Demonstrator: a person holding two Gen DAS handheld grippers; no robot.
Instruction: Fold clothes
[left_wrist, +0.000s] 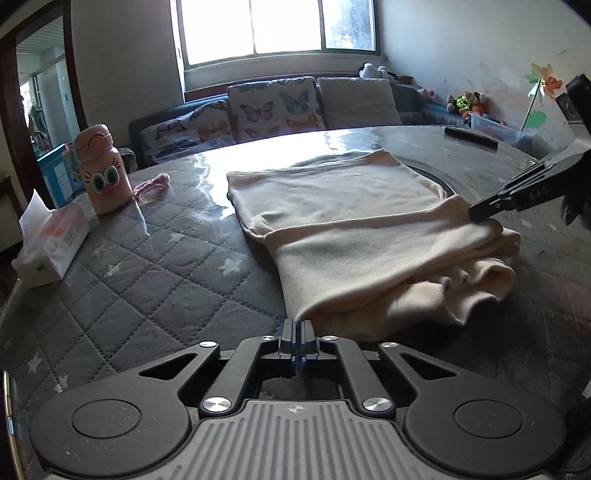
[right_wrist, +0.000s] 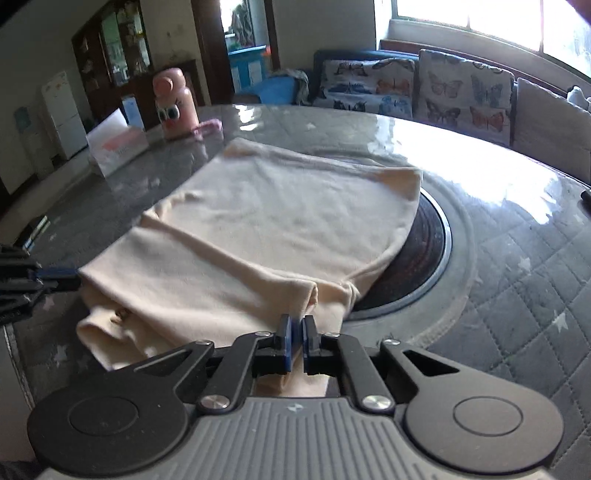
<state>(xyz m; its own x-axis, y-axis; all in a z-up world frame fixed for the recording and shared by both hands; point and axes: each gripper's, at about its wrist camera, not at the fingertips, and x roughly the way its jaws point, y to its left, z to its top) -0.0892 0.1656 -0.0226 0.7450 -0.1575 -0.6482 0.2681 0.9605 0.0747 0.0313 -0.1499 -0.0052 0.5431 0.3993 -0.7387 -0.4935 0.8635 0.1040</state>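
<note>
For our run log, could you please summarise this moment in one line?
fold clothes | left tongs shut on cream garment corner | right tongs shut on its other corner | garment half-folded on table

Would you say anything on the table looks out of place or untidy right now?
Only the cream garment itself: its near end is bunched into loose rolls rather than lying flat, and its far corner drapes over the round inset in the table's middle. The pink bottle stands upright and nothing is spilled.
</note>
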